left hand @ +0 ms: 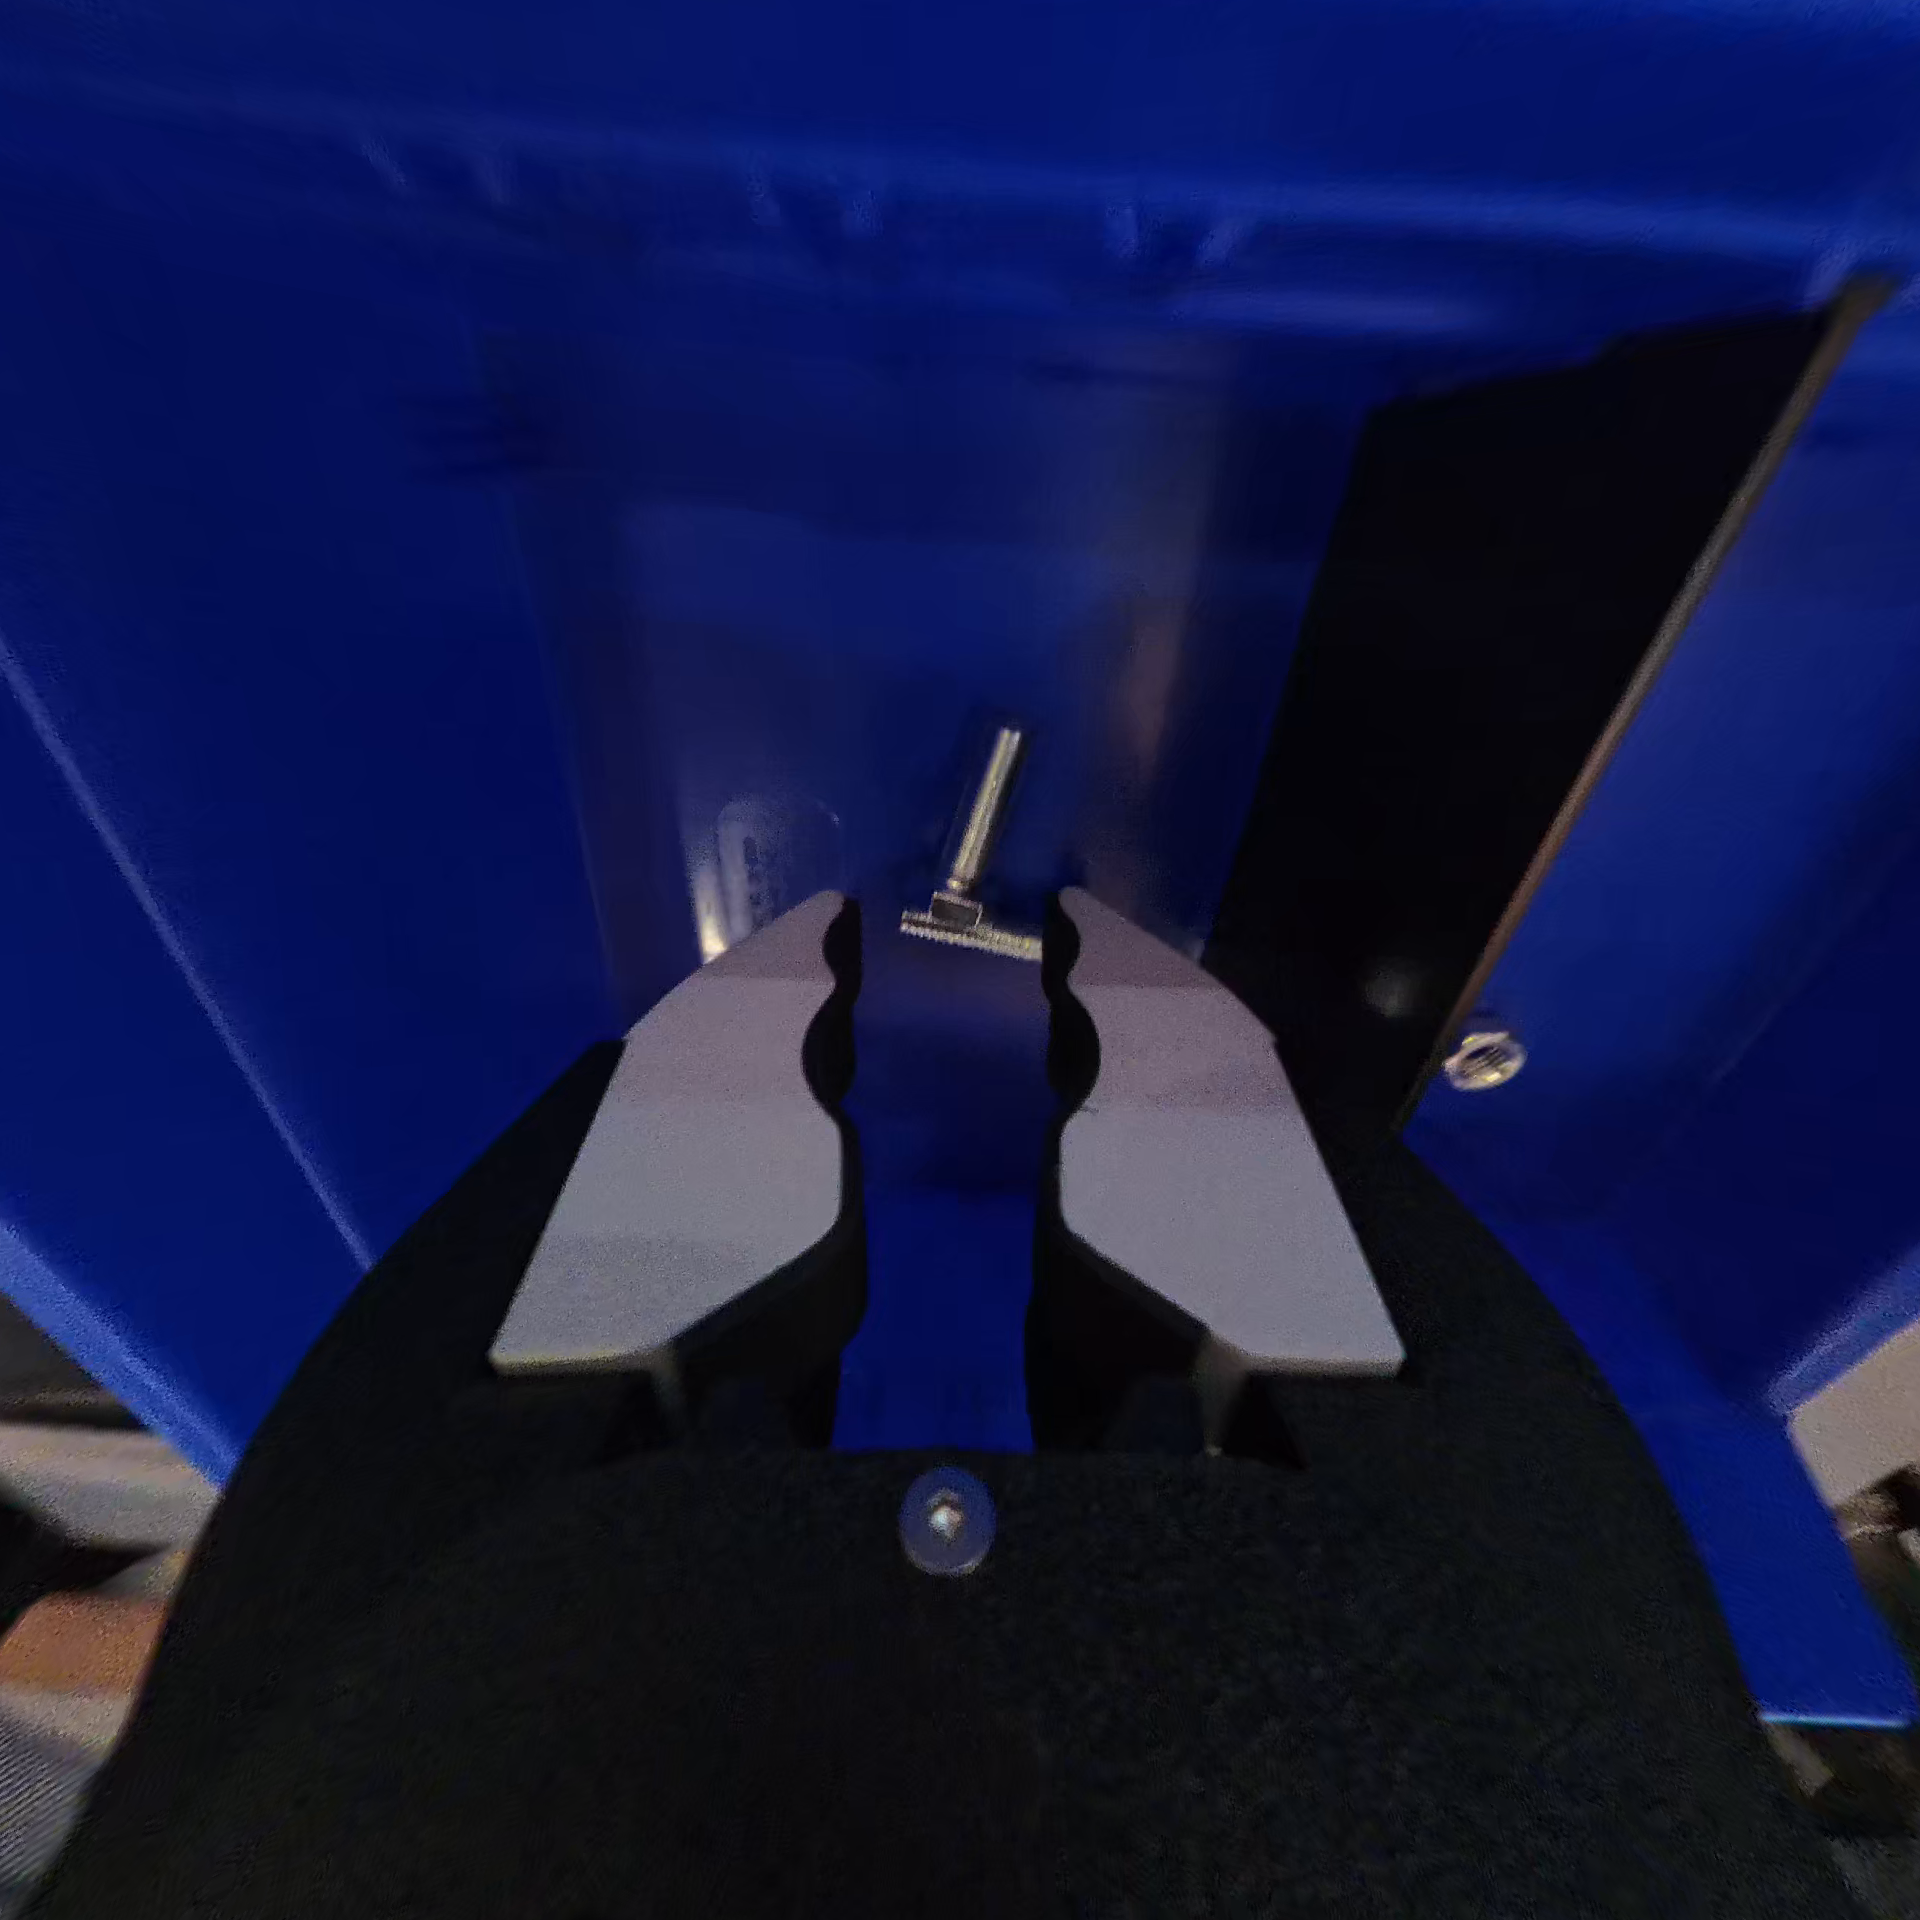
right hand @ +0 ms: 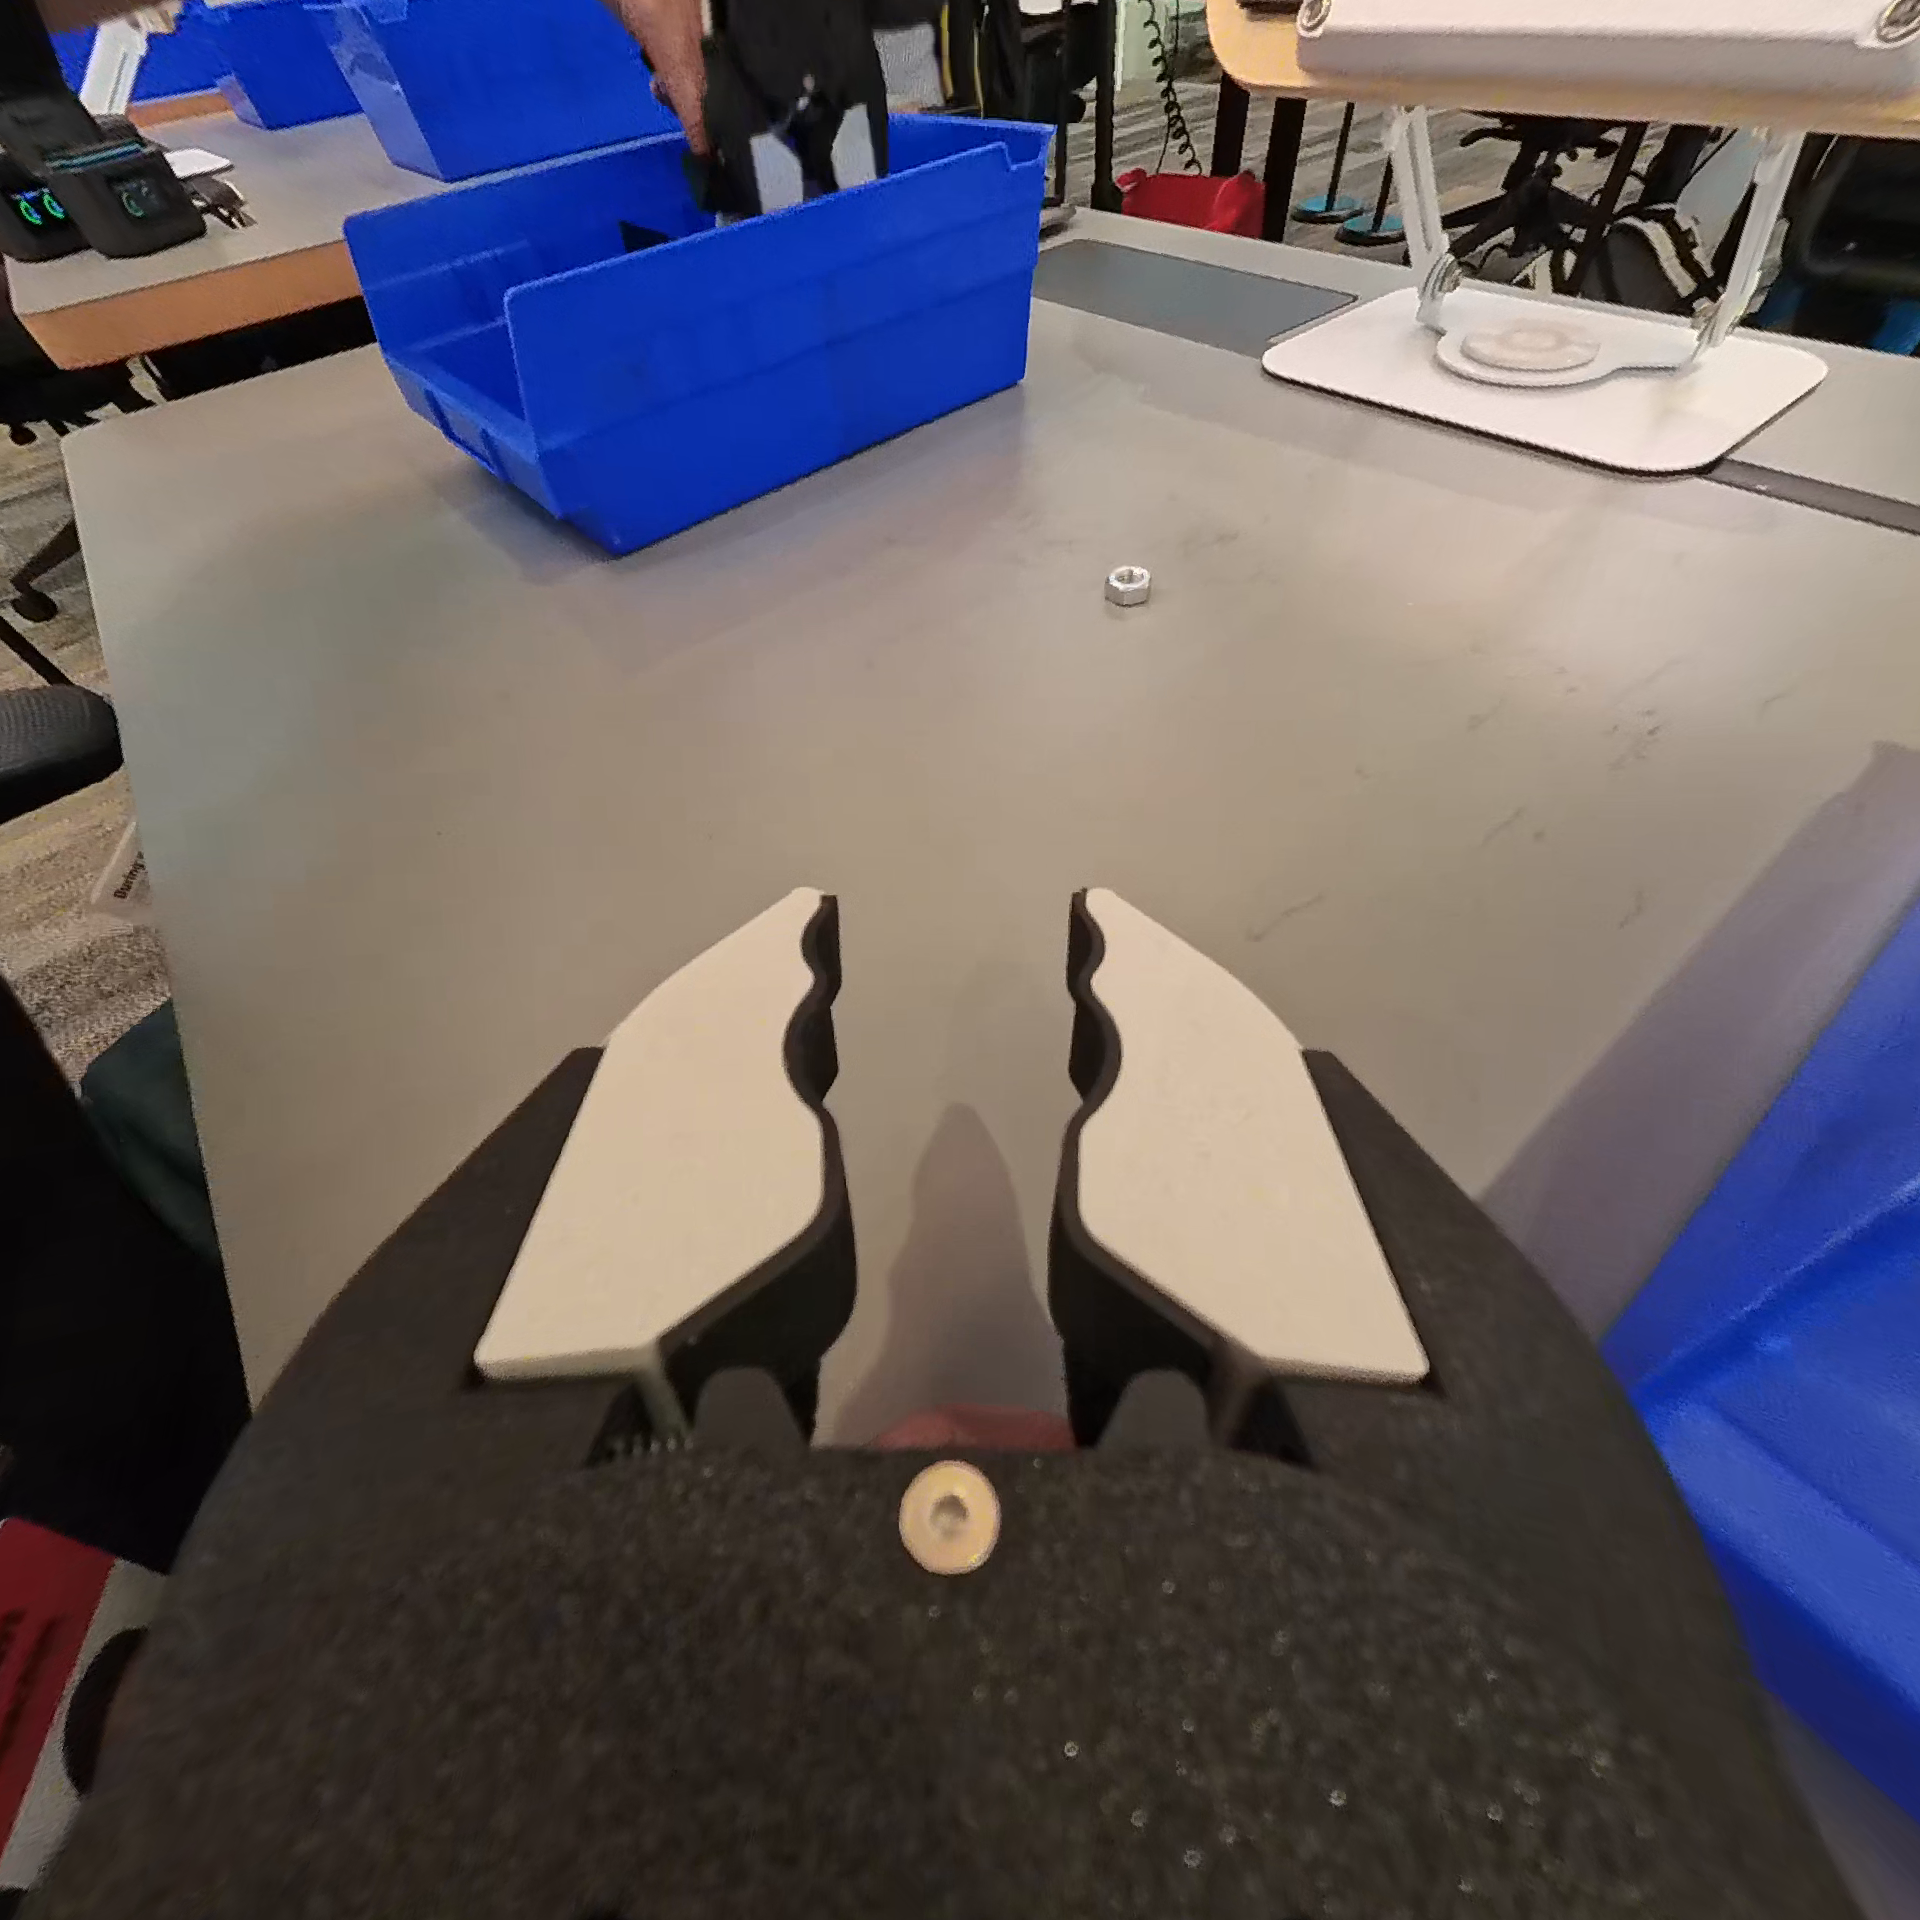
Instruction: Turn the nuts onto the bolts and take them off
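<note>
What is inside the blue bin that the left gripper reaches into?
One silver bolt lies on the blue bin floor ahead of the open jaws, and a nut sits beside a black divider. The floor under the left gripper is hidden.

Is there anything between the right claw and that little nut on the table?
No. In the right wrist view, only bare grey table lies between the right gripper and the nut.

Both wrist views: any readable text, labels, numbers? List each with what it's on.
Mark on the blue floor left of the bolt: blurred, unreadable.
Card on the carpet by the table edge: bears print, partly cut off; not quoted.
Black devices, far left: green displays, too small to read.
Nut, bin: no text visible.
</note>
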Demonstrator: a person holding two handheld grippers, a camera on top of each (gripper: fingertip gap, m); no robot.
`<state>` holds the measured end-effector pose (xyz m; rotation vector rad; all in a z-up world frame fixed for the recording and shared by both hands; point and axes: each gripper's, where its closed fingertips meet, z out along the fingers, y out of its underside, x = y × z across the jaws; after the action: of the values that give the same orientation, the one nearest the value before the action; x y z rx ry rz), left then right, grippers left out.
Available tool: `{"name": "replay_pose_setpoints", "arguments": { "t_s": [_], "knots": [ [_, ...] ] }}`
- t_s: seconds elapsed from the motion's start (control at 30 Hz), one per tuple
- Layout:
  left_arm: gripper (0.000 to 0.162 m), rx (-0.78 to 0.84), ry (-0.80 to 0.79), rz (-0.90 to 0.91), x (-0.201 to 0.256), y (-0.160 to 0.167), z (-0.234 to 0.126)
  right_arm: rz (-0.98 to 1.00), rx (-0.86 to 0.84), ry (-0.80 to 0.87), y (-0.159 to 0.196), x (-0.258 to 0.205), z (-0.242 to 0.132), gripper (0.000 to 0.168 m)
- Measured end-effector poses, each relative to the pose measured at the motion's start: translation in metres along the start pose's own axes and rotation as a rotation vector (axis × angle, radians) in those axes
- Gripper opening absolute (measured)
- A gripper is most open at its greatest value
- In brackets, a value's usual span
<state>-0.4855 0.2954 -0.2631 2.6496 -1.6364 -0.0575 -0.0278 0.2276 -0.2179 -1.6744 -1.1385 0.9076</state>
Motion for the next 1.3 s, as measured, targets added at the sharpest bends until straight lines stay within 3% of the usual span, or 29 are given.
{"name": "replay_pose_setpoints", "arguments": {
  "t_s": [0.3, 0.37, 0.63, 0.73, 0.8, 0.97, 1.13, 1.3],
  "knots": [
    [0.031, 0.036, -0.163, 0.141, -0.007, 0.005, 0.016, 0.037, 0.004, -0.035, -0.002, -0.004, 0.006, 0.042],
    [0.018, 0.069, -0.165, 0.149, -0.006, 0.003, 0.019, 0.042, 0.002, -0.039, -0.001, -0.004, 0.007, 0.042],
    [0.017, 0.096, -0.189, 0.15, -0.008, 0.0, 0.019, 0.039, -0.004, -0.033, 0.0, -0.005, 0.007, 0.041],
    [0.016, 0.125, -0.208, 0.092, -0.008, -0.003, 0.014, 0.049, -0.002, -0.041, -0.001, -0.007, 0.007, 0.041],
    [0.006, 0.166, -0.248, 0.044, -0.01, -0.005, 0.001, 0.056, 0.003, -0.049, -0.002, -0.009, 0.007, 0.041],
    [0.006, 0.265, -0.255, -0.136, -0.005, 0.004, -0.027, 0.043, -0.005, -0.057, -0.001, -0.015, 0.008, 0.041],
    [0.006, 0.251, -0.364, -0.157, -0.007, 0.004, -0.035, 0.022, -0.009, -0.064, -0.002, -0.023, 0.008, 0.04],
    [0.005, 0.524, -0.482, -0.382, -0.012, -0.017, -0.087, -0.001, -0.001, -0.052, -0.007, -0.023, 0.009, 0.039]
  ]
}}
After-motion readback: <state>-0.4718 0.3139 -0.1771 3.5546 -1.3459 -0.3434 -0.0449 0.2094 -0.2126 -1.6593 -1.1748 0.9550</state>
